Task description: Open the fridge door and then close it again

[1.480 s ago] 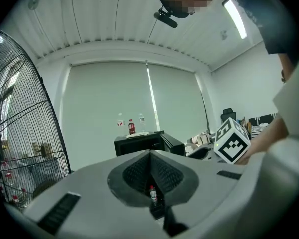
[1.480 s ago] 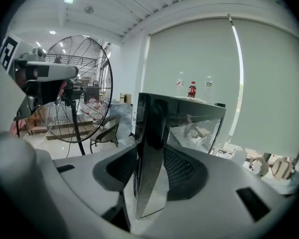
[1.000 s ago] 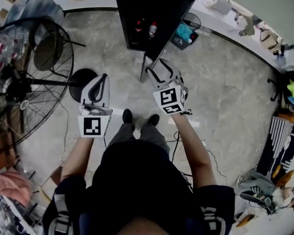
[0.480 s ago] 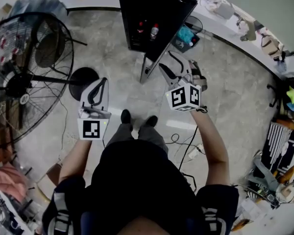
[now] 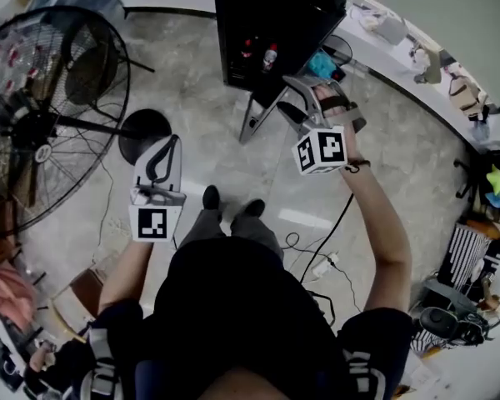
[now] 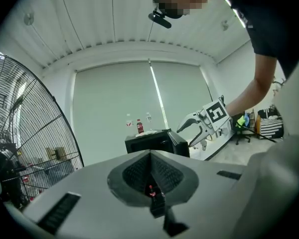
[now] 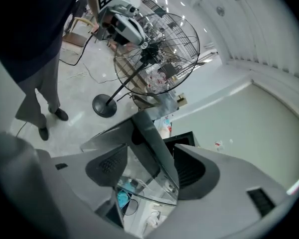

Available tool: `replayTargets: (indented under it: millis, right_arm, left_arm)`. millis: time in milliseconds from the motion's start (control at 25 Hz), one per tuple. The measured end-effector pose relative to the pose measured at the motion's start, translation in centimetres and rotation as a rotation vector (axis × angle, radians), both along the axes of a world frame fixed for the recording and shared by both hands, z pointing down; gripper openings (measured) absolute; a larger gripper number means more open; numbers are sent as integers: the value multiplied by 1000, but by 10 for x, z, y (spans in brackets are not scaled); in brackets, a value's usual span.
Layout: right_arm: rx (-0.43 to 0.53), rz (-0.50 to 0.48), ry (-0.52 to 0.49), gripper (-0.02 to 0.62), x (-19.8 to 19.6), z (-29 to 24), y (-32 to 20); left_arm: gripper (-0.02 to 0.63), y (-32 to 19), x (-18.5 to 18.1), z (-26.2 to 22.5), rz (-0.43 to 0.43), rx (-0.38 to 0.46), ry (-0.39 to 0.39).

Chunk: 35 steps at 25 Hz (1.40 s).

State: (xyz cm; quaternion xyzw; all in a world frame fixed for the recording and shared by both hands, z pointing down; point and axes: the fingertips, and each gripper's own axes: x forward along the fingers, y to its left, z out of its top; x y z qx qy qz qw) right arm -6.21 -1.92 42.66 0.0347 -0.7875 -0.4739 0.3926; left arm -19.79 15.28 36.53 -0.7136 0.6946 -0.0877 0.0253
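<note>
Over concrete floor, I am holding the right hand-held gripper, jaws just opened wide, loosely astride the fridge door edge, risking it swinging free; the left hand-held gripper is hanging shut, empty.

We see a large floor fan at nine o'clock, its round base toward ten, and a white counter at two.
</note>
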Motion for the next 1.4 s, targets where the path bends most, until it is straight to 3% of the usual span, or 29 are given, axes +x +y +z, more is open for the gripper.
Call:
replayTargets:
  millis: [320,680,1040,1400]
  right_arm:
    - [133,-170,197,322,-9,18,-6]
    - [172,-231,301,336,-18,37,-23]
    - [149,-219,298,324,-25,37,-21]
    - [121,-133,298,322,-54,39,-30]
  left_arm:
    - [23,12,-6,-1,-59,-18,4]
    - [23,13,-12,-1,-84,-7,8]
    - [23,14,-12,3,-65,-13,12]
    - [23,8,-19,0,-11,-7,34]
